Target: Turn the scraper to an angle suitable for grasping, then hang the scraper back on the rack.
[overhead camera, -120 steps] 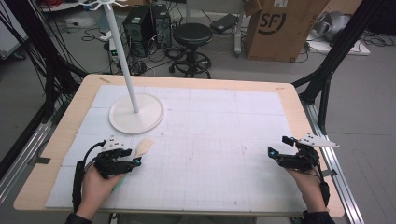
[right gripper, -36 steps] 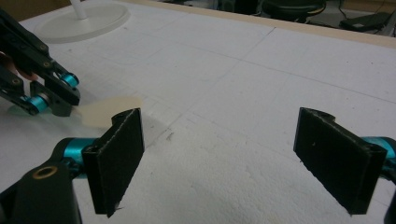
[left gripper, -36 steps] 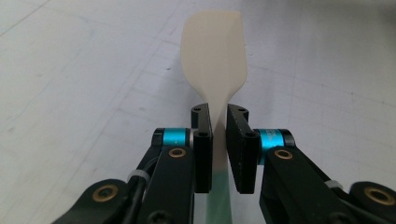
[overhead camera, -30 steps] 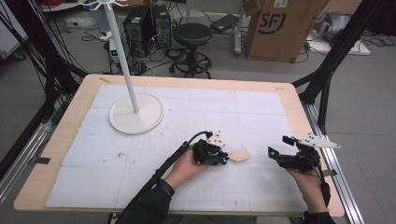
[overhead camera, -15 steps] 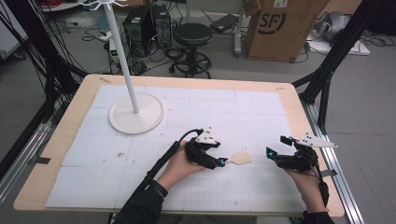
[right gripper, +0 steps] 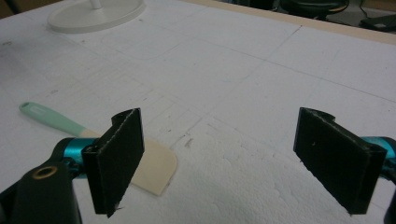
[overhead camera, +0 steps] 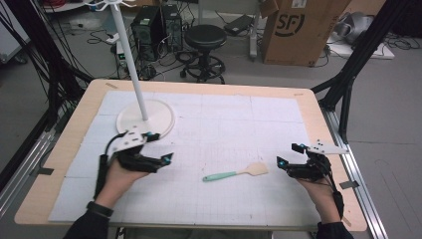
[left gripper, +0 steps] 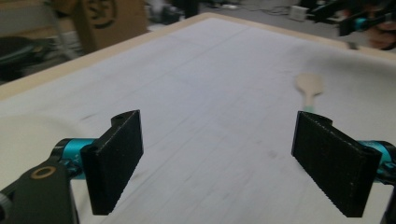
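Since half a second ago the left claw (overhead camera: 166, 158) has drawn back leftward, open and empty, near the white stand base (overhead camera: 145, 118). Mid-desk (overhead camera: 64, 149) lies the spatula (overhead camera: 235, 173), mint handle, cream blade, released. From the right gripper view its blade sits just behind the open right claw (overhead camera: 282, 163).

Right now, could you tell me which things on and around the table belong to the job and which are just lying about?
Job:
spatula
left gripper
right gripper

Lying about:
white stand
cardboard box
stool
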A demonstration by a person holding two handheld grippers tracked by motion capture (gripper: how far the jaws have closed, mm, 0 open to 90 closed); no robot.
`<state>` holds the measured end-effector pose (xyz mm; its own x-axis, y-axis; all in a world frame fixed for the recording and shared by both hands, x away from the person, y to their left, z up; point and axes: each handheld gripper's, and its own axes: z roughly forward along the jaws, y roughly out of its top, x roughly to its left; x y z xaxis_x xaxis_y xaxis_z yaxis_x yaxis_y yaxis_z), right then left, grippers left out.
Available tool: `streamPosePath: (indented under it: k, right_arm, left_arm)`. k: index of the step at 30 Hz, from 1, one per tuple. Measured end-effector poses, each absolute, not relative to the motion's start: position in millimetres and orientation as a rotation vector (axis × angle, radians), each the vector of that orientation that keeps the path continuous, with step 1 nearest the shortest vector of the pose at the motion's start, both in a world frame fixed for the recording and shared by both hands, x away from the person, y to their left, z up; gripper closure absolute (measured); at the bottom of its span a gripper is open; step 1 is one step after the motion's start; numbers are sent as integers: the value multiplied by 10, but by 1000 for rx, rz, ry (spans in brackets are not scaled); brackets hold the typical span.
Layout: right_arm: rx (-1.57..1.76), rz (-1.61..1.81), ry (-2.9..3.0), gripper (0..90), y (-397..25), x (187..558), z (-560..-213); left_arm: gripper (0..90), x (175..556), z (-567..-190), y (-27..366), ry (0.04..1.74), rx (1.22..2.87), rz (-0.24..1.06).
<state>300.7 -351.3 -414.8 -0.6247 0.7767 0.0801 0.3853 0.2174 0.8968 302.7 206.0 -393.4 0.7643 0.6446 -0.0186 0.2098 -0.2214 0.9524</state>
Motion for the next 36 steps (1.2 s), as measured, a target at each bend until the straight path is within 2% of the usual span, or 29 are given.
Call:
streamPosePath:
  k: [7,13,26,36]
  right_arm:
    - [1072,1406,2098,152,-3469,3038,-4129]
    - [1062,1408,2110,152,-3467,3023,-4136]
    - [877,1484,2193,151,-3362,3130,-4062]
    - [722,1462,2371,154,-3058,3225,-4116]
  left_arm:
    - [159,2868,-4053,2836,812,1666,577]
    - [160,2826,-4095,3168,853,1612,645]
    - [161,2826,-4096,3213,839,1592,650]
    - [160,2770,-4094,3204,830,1609,642]
